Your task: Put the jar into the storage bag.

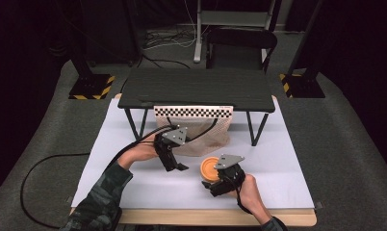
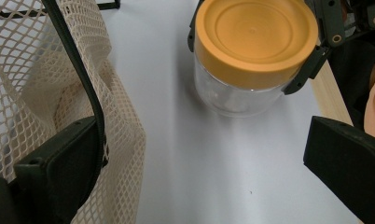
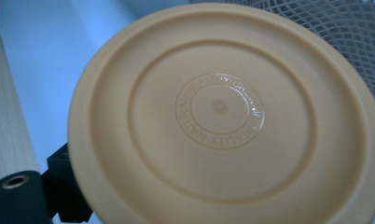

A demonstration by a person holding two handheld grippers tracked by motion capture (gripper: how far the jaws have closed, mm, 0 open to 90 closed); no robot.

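**Right gripper clamped on the jar, mesh bag just beyond**

The right gripper (image 1: 219, 179) is clamped around the orange lid of a clear plastic jar with a round orange screw lid (image 2: 251, 56); in the left gripper view its dark jaws press the lid rim from both sides, and the jar's base rests upright on the white sheet (image 1: 278, 163) near the person's edge of the table. The left gripper (image 1: 174, 166) hovers just to the jar's left with its jaws spread wide apart, holding nothing, one jaw lying against the cream mesh bag with black cord handles (image 1: 201, 132). That bag slumps under the small black bench (image 1: 196, 89), behind the jar and slightly left of it. So the jar's way into the bag probably runs forward and leftward, and the free left gripper is the nearer one to hold the bag's mouth open.
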